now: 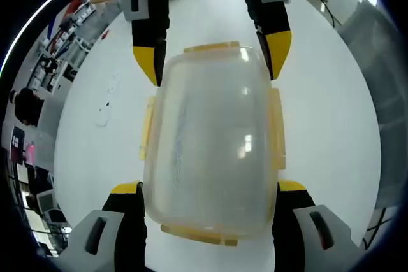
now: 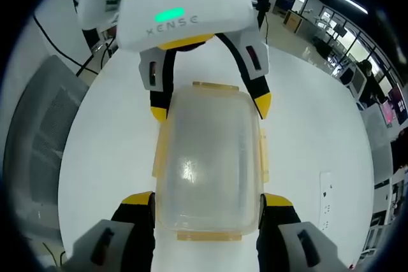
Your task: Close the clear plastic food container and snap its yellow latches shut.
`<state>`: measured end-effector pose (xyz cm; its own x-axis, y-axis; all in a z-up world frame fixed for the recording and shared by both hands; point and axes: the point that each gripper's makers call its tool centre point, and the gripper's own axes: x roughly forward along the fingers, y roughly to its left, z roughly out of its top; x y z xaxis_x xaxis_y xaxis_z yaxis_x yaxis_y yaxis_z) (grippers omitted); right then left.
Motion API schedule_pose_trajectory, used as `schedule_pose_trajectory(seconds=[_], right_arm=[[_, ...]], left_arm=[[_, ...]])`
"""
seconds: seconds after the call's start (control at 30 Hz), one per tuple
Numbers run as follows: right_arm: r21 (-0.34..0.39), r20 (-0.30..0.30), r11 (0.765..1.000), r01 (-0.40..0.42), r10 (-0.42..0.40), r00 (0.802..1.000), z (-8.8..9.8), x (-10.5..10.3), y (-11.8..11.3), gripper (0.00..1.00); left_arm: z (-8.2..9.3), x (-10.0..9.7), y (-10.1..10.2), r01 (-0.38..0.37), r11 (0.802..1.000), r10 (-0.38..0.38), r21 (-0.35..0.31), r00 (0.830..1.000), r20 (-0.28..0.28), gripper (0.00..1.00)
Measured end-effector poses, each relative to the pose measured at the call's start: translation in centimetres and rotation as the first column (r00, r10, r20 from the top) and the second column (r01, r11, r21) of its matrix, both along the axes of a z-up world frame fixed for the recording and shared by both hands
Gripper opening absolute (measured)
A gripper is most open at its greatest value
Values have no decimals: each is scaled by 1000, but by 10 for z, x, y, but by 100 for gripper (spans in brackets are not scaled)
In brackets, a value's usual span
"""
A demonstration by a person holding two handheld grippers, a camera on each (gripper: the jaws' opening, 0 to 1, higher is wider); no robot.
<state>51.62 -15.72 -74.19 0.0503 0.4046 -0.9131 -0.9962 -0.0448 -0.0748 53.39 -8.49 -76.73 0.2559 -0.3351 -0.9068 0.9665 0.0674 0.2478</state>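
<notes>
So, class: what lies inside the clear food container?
Nothing visible: the container looks empty through its cloudy lid. Its underside on the white table is hidden.

Clear plastic food container (image 2: 208, 160) lid-on upon white surface (image 2: 108, 157), yellow latches (image 2: 262, 154) sticking outward, right tool (image 2: 208, 200) jaws straddling its near end, left tool (image 2: 210, 107) straddling far end

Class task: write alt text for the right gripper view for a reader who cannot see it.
A clear plastic container with yellow latches lies lidded on a white table, between the right gripper at the near end and the left gripper at the far end.
</notes>
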Motion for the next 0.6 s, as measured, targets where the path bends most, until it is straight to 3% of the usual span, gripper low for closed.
schedule_pose_trajectory(seconds=[0.37, 0.6], right_arm=[[5, 5, 1000, 4, -4, 1000, 0, 0, 0, 66], [9, 7, 1000, 13, -13, 1000, 3, -2, -1, 68]], left_arm=[[1, 0, 1, 18, 1000, -18, 13, 1000, 14, 79], [7, 0, -2, 11, 1000, -11, -11, 1000, 12, 78]])
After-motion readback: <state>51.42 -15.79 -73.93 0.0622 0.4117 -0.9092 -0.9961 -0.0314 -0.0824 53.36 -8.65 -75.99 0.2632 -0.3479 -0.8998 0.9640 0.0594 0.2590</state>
